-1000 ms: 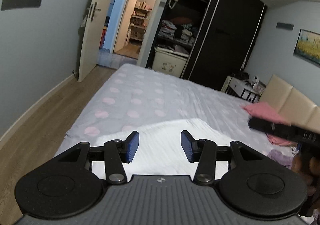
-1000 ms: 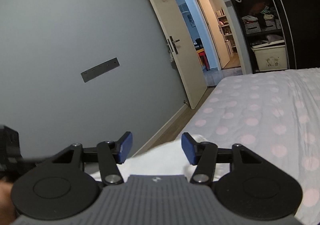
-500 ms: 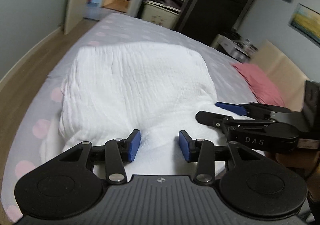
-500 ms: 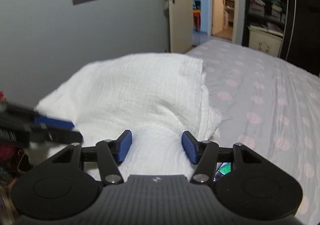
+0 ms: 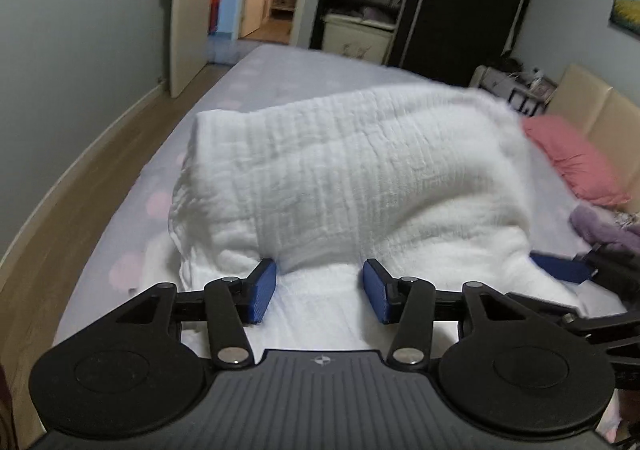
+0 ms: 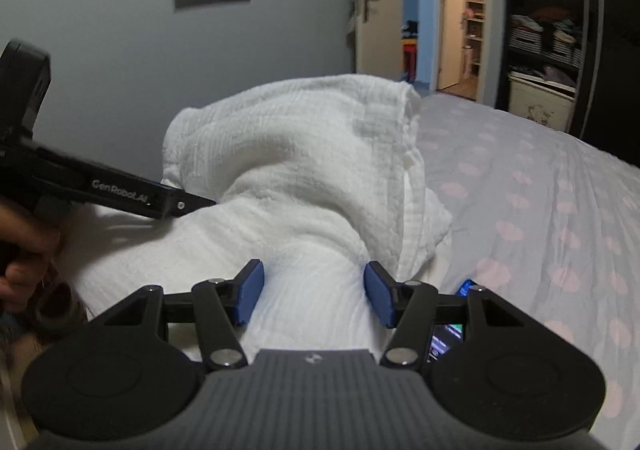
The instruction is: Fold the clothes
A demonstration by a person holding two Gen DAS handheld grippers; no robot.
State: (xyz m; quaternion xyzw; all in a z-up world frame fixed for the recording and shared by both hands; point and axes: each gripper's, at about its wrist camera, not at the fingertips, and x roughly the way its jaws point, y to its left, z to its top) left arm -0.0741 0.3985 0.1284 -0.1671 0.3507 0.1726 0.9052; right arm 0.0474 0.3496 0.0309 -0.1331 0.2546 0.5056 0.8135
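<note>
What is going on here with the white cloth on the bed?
A person is working on a bed with a handheld claw in each hand, folding laundry. A white crinkled cloth lies bunched on the polka-dot sheet. The left claw sits low at the cloth's near edge, its jaws opening with cloth between them. The right claw is beside it, jaws apart with bunched cloth between them. Neither visibly pinches the cloth. A pink pillow lies by the headboard.
</note>
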